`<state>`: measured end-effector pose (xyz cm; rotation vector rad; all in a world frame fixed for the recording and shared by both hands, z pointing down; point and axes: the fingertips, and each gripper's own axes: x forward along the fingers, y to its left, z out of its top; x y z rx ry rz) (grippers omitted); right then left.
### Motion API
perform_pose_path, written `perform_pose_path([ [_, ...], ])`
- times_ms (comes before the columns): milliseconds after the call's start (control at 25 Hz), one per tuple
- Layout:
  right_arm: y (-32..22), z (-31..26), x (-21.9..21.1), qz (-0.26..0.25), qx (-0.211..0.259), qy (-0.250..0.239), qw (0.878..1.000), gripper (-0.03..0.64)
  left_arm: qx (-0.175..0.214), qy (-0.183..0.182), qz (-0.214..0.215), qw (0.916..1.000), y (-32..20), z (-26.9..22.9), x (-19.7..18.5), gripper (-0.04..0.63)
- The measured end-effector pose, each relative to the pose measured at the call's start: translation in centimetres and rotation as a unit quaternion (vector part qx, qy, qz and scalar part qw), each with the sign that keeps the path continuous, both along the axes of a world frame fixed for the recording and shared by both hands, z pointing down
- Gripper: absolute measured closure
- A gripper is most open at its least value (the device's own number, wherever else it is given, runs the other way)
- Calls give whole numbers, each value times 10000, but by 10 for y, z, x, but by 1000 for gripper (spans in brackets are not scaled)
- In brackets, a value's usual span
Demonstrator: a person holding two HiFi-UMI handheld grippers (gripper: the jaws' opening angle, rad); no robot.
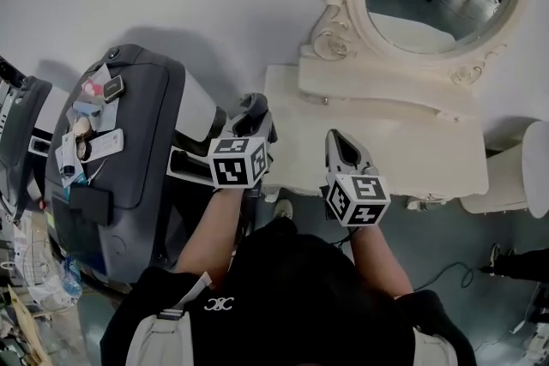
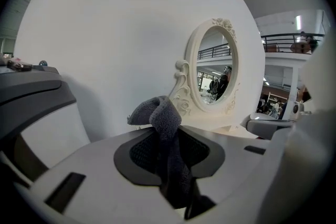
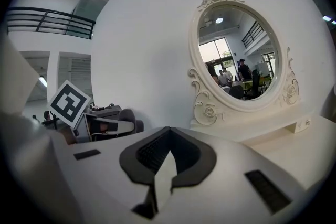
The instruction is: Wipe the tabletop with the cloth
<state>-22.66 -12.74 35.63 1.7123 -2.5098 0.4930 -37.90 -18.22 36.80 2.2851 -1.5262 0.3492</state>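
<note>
At the tabletop [image 1: 403,148], left gripper [image 1: 256,114] jaws clamp cloth [image 2: 167,128]; right gripper [image 1: 341,147] jaws closed, empty.

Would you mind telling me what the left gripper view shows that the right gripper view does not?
Only the left gripper view shows the grey cloth, pinched between the jaws of the left gripper. Only the right gripper view shows the jaws of the right gripper, closed on nothing, and a marker cube off to its left. Both show the oval mirror in its ornate white frame against the white wall.
</note>
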Motion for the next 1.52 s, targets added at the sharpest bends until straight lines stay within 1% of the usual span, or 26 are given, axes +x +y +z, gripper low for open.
perform_pose_path([
  [200, -45, 1, -10, 91, -44, 175, 9998, 606, -14, -39, 251, 9997, -53, 6, -8, 495],
  [360, -71, 3, -15, 188, -101, 304, 9993, 606, -31, -246, 592, 9979, -87, 21, -4, 495],
  [480, -84, 7, -16, 303, -167, 320, 9989, 606, -134, -357, 682, 9969, -110, 37, -6, 495],
  [520, -87, 9, -16, 332, -197, 325, 9987, 606, -182, -435, 724, 9963, -118, 43, -7, 495],
  [600, -90, 13, -14, 377, -268, 342, 9983, 606, -245, -719, 862, 9934, -132, 55, -8, 495],
  [680, -91, 20, -9, 436, -366, 345, 9978, 606, -311, -1052, 1008, 9888, -145, 66, -9, 495],
  [760, -91, 26, -3, 487, -458, 342, 9972, 606, -379, -1309, 1116, 9844, -157, 76, -11, 495],
  [840, -92, 30, 2, 506, -527, 366, 9967, 606, -406, -1574, 1302, 9781, -171, 87, -11, 495],
  [920, -93, 32, 6, 532, -565, 361, 9963, 606, -461, -1829, 1597, 9690, -184, 99, -7, 495],
  [1040, -94, 37, 13, 588, -601, 369, 9958, 606, -543, -2102, 2001, 9554, -206, 119, 0, 495],
  [1120, -92, 44, 18, 623, -682, 402, 9949, 606, -658, -2382, 2264, 9422, -217, 134, 1, 497],
  [1240, -87, 51, 28, 704, -795, 452, 9933, 606, -797, -2893, 2576, 9185, -230, 159, -3, 498],
  [1280, -86, 53, 32, 740, -823, 465, 9928, 606, -833, -2997, 2648, 9128, -233, 167, -4, 498],
  [1320, -86, 54, 37, 778, -850, 481, 9922, 606, -874, -3061, 2699, 9087, -237, 173, -5, 497],
  [1520, -82, 59, 55, 966, -962, 555, 9891, 606, -1008, -3277, 2827, 8958, -250, 200, -3, 497],
])
